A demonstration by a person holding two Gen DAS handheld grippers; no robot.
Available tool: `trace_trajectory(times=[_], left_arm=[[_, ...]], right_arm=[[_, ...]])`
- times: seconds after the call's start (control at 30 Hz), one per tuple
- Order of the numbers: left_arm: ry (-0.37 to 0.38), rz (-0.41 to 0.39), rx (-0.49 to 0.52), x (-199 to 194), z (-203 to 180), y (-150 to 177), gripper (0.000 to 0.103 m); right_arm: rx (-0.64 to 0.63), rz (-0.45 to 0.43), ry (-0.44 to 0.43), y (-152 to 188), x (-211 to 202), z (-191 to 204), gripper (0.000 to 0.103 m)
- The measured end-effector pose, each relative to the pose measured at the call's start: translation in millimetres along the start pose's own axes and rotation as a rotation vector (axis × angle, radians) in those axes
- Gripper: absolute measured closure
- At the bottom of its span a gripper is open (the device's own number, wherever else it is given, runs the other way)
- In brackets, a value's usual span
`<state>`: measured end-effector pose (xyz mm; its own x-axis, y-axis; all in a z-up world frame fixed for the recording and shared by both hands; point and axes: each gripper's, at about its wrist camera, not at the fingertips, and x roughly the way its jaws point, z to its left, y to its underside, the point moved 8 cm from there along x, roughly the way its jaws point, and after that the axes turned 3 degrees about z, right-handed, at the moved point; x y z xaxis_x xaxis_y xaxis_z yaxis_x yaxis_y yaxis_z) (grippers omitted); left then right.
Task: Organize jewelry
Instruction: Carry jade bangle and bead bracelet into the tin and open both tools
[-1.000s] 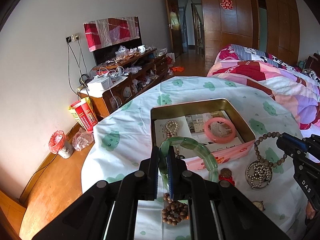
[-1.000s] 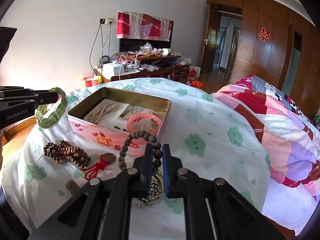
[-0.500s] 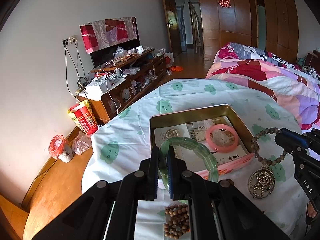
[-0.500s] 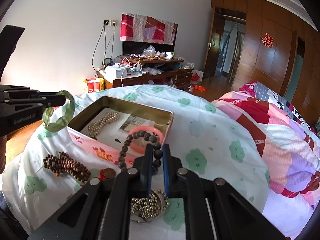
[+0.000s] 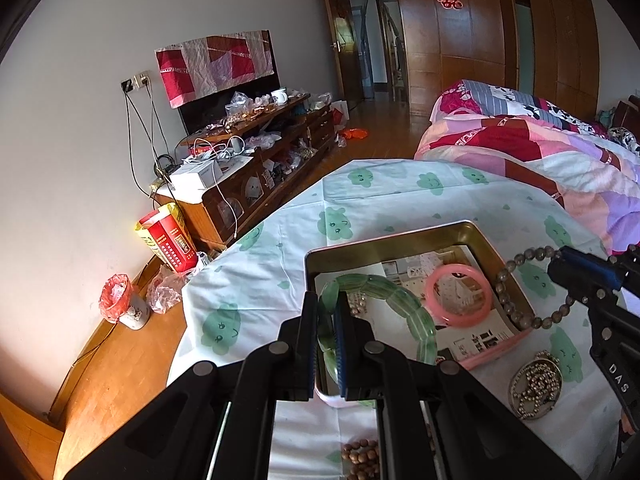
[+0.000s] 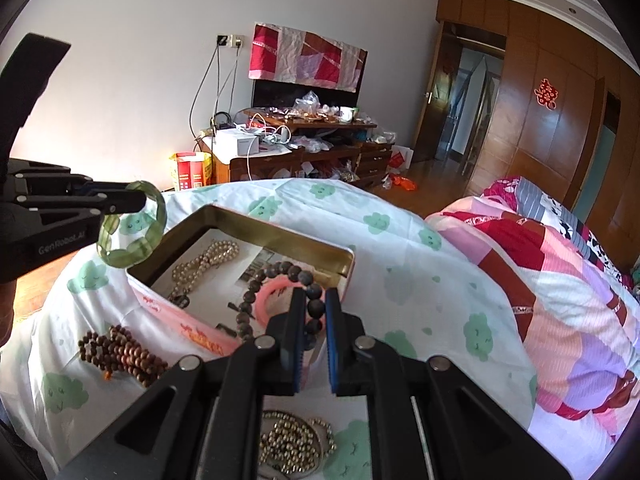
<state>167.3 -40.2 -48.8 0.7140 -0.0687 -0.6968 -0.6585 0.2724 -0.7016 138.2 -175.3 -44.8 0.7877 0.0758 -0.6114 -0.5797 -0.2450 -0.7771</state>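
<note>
My left gripper (image 5: 328,300) is shut on a green jade bangle (image 5: 396,296), which hangs above the near left part of the open pink tin (image 5: 400,236). In the right wrist view the same green jade bangle (image 6: 154,224) hangs over the tin's left rim (image 6: 160,240). My right gripper (image 6: 314,300) is shut on a dark bead bracelet (image 6: 280,272), held over the tin's right side. Seen from the left, that dark bead bracelet (image 5: 516,268) dangles from the right gripper (image 5: 560,256). Inside the tin lie a pink bangle (image 5: 458,298) and a pearl strand (image 6: 204,260).
On the cloud-print cloth (image 6: 400,280) lie a brown bead mala (image 6: 120,354) and a metal bead chain with pendant (image 5: 536,384). A quilted bed (image 6: 560,272) lies right. A cluttered wooden cabinet (image 5: 256,168) stands along the wall, and the floor drops off to the left.
Both grippers have moved forward over the tin with their bracelets. The green bangle now hangs above the tin's interior, and the dark beads have lifted clear of the cloth.
</note>
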Motion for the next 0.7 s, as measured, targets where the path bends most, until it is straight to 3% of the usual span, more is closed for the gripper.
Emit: trace_trajectory(times=[0.7], left_arm=[[-0.004,0.09,0.022,56,-5,-14,0.096]], right_arm=[[-0.029,0.077,0.002,-27,58,3,0.092]])
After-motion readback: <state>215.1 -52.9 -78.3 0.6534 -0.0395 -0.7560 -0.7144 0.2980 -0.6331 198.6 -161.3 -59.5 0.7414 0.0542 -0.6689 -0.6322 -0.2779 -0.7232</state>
